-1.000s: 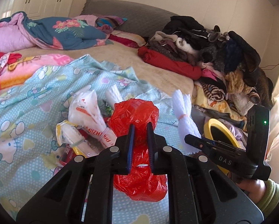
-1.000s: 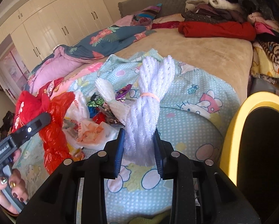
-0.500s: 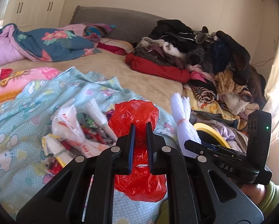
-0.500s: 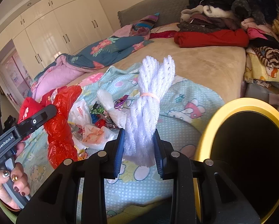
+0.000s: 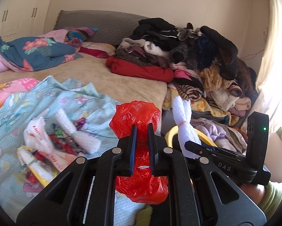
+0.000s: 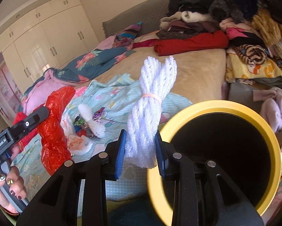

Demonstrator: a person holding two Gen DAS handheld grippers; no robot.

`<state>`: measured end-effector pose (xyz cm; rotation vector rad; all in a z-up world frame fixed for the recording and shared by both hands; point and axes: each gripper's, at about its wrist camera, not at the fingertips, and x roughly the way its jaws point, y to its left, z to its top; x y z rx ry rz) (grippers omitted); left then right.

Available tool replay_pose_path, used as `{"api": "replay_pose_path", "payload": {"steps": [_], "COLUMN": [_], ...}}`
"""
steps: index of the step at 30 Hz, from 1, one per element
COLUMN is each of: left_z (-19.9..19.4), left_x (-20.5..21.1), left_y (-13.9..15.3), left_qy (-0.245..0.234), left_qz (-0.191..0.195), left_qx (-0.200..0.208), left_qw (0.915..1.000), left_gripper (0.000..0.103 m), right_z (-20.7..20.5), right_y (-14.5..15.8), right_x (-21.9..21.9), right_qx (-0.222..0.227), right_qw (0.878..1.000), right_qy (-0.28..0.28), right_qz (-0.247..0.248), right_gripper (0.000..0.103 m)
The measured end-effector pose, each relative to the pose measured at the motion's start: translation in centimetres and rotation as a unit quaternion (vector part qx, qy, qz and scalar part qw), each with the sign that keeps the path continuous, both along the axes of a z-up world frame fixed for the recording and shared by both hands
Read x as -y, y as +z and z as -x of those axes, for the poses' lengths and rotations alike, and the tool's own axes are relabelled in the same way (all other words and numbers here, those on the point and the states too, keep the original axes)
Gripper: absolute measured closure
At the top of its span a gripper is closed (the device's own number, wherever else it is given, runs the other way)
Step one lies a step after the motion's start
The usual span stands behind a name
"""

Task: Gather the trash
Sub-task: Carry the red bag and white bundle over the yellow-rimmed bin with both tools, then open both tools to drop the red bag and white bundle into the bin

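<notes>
Left gripper (image 5: 141, 146) remains clamped on the red plastic bag (image 5: 137, 116); right gripper (image 6: 141, 148) remains clamped on the white foam-net bundle (image 6: 150, 101). Yellow-rimmed bin (image 6: 216, 105), previously farther right, now sits immediately right of the right gripper.

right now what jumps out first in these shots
A crumpled red plastic bag is pinched in the left tool, and a white foam net bundle in the right tool. Beside the right tool gapes a yellow-rimmed black bin, at the bed's edge.
</notes>
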<state>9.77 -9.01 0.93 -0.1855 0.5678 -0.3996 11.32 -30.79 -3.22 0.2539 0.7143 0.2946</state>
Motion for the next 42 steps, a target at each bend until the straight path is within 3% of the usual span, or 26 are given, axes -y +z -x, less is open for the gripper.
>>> {"api": "replay_pose_path", "payload": {"steps": [16, 27, 30, 32, 35, 37, 38, 40, 42], "left_z": [-0.1, -1.7, -2.5, -3.0, -3.8, -3.8, -3.7, -3.5, -3.1], "left_x": [7.0, 11.5, 12.9, 13.6, 14.1, 13.9, 13.5, 12.6, 11.7], "left_y": [0.4, -0.9, -1.6, -2.1, -3.0, -3.4, -3.5, -3.5, -3.4], "left_qy": [-0.06, -0.091, -0.1, -0.106, -0.118, -0.107, -0.102, -0.083, -0.069], "left_qz": [-0.006, -0.011, -0.016, -0.018, -0.011, -0.012, -0.009, -0.006, -0.006], "left_qx": [0.009, 0.0, -0.005, -0.012, -0.028, -0.031, -0.033, -0.033, -0.028], "left_qw": [0.9981, 0.9958, 0.9948, 0.9941, 0.9925, 0.9937, 0.9942, 0.996, 0.9972], "left_gripper": [0.096, 0.096, 0.096, 0.094, 0.067, 0.037, 0.032, 0.011, 0.011], "right_z": [1.2, 1.1, 1.2, 1.4, 1.4, 1.5, 1.5, 1.4, 1.4], "right_y": [-0.2, -1.8, -2.3, -2.7, -3.1, -3.2, -3.1, -2.9, -2.7], "right_x": [7.3, 11.8, 12.5, 13.0, 13.6, 13.8, 13.9, 13.9, 13.8], "right_qx": [-0.005, -0.05, -0.064, -0.076, -0.088, -0.088, -0.086, -0.082, -0.072], "right_qw": [0.998, 0.995, 0.995, 0.994, 0.992, 0.992, 0.992, 0.991, 0.991], "right_qy": [-0.068, -0.083, -0.079, -0.079, -0.088, -0.093, -0.097, -0.104, -0.113], "right_qz": [-0.014, -0.002, -0.002, -0.002, 0.001, 0.002, 0.006, 0.013, 0.018], "right_gripper": [0.075, 0.074, 0.071, 0.064, 0.05, 0.042, 0.038, 0.031, 0.028]}}
